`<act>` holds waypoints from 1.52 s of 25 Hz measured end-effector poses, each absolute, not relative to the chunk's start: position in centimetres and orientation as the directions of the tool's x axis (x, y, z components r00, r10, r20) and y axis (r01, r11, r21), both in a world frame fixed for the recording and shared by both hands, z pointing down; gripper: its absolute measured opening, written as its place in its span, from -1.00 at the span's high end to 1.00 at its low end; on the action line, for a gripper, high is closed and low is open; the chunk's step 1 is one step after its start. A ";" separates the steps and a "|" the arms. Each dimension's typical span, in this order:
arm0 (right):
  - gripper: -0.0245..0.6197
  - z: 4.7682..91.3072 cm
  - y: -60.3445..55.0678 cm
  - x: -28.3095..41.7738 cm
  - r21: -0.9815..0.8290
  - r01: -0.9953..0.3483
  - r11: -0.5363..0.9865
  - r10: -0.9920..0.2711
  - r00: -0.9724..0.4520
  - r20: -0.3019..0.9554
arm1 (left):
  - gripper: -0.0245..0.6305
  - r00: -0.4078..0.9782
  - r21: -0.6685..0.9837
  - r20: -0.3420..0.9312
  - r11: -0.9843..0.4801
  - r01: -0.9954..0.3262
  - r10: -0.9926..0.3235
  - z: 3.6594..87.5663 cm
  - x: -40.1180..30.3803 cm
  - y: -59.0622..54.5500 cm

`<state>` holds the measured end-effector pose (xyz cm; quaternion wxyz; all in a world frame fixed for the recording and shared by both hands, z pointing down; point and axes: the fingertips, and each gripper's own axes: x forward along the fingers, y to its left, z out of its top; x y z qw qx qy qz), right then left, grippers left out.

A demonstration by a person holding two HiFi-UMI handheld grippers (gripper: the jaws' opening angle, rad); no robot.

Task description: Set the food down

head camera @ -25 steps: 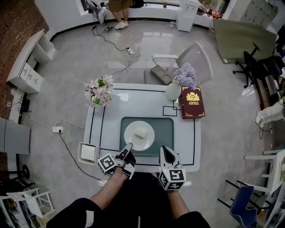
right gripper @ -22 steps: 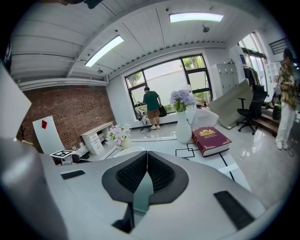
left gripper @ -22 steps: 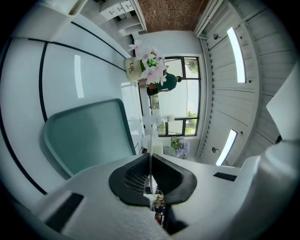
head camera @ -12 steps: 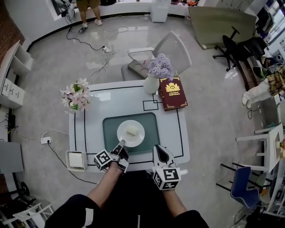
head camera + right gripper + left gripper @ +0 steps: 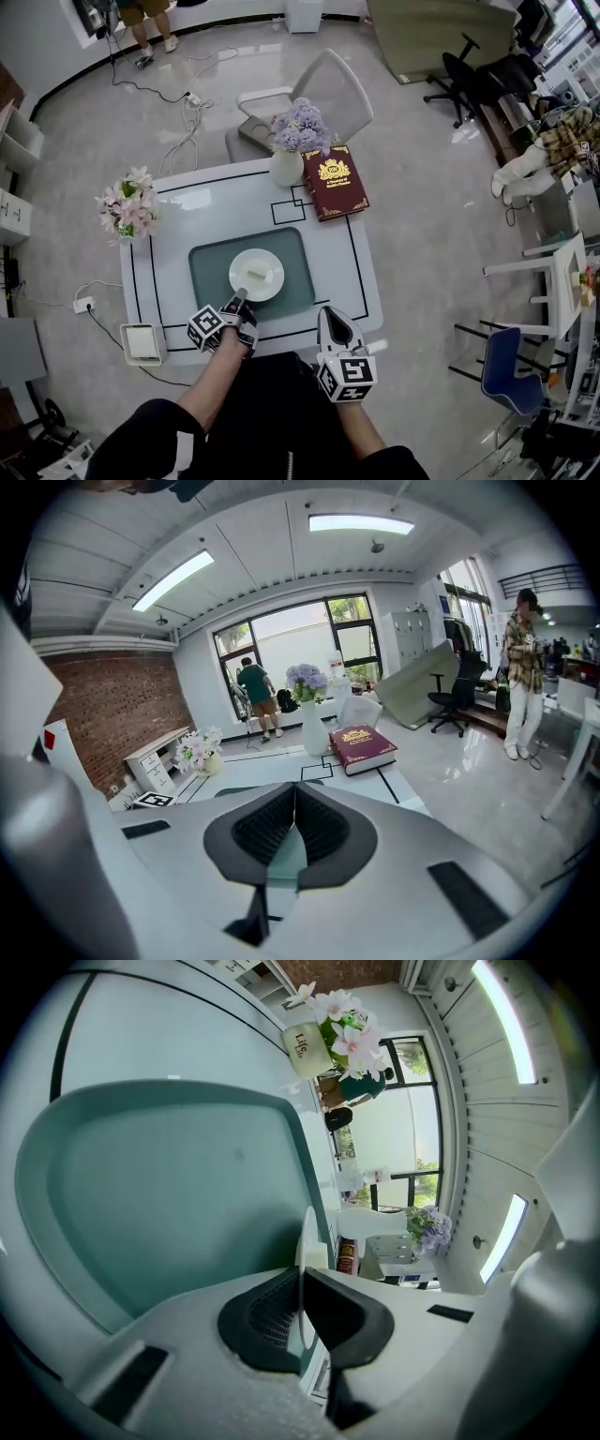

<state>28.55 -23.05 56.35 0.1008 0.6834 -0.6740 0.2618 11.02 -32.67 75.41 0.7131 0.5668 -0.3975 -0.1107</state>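
A white plate (image 5: 246, 285) with a pale block of food (image 5: 258, 273) rests on a teal mat (image 5: 295, 253) on the white table (image 5: 187, 220). My left gripper (image 5: 239, 296) is shut on the plate's near rim. In the left gripper view the thin plate rim (image 5: 307, 1232) runs edge-on between the closed pads of that gripper (image 5: 300, 1288), above the teal mat (image 5: 169, 1204). My right gripper (image 5: 328, 314) hovers at the table's front edge, right of the plate. It is shut with nothing in it, and its pads meet in the right gripper view (image 5: 294, 822).
A red book (image 5: 334, 182) and a vase of purple flowers (image 5: 298, 131) stand at the table's far side, with pink flowers (image 5: 127, 206) at the left. A white box (image 5: 142, 343) sits by the front left corner. A chair (image 5: 319, 89) is behind the table.
The head view has swung, so the table now sits further left and lower in frame. Both grippers keep their places relative to the plate, and the left one stays on the rim.
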 end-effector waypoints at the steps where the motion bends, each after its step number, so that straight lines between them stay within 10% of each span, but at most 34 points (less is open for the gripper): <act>1: 0.90 56.4 -22.9 28.8 -0.216 -0.973 -0.077 -0.868 -0.041 0.494 | 0.88 0.656 0.894 0.446 0.335 -0.296 -0.609 75.5 11.1 -32.7; 12: 0.90 56.5 -22.5 30.0 -0.229 -0.969 -0.089 -0.873 -0.035 0.486 | 0.88 0.639 0.863 0.505 0.320 -0.392 -0.580 76.1 11.5 -32.8; 25: 0.90 56.8 -22.3 29.6 -0.252 -0.964 -0.082 -0.877 -0.050 0.478 | 0.12 0.642 0.781 0.593 0.155 -0.605 -0.486 75.6 12.2 -32.8; 38: 0.90 56.2 -22.3 28.5 -0.260 -0.964 -0.053 -0.882 -0.076 0.464 | 0.11 0.639 0.819 0.546 0.185 -0.544 -0.542 73.9 10.8 -32.9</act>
